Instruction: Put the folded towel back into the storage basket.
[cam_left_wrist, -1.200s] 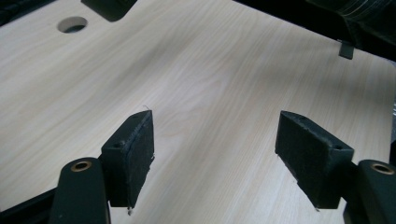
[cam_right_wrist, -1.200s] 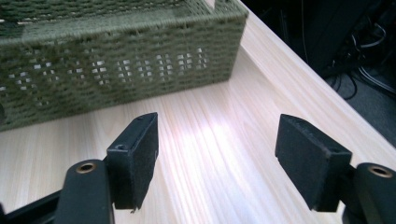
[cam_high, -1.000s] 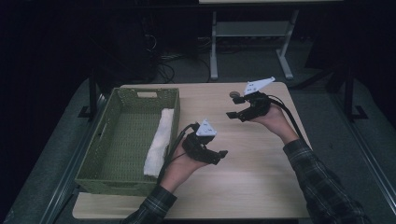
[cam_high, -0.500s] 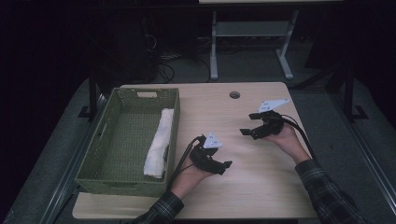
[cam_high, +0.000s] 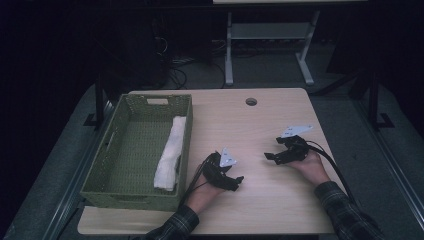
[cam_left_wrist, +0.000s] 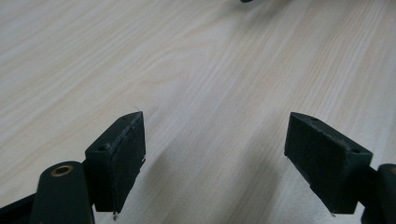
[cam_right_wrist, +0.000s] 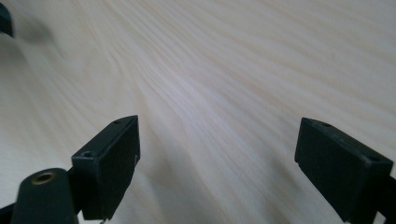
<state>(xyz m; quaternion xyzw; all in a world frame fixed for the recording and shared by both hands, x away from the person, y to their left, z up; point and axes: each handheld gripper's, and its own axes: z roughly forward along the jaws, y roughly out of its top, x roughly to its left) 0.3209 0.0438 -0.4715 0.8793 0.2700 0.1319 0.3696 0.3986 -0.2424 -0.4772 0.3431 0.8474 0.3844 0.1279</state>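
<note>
While it lies inside the green woven rectangular basket, the rolled white cloth rests against the basket's right wall, its long axis running from the near end toward the far end, tilted slightly rightward at the far tip. Right of the basket, on the pale wooden tabletop, the left gripper sits low near the basket's near right corner, jaws wide with nothing between them. Farther right of the basket, the right gripper points back toward it, jaws likewise wide and bare. Both sets of jaws have just been opening. Compared with a second ago, both hands have dropped toward the tabletop and drawn nearer the person; the cloth has not shifted.
</note>
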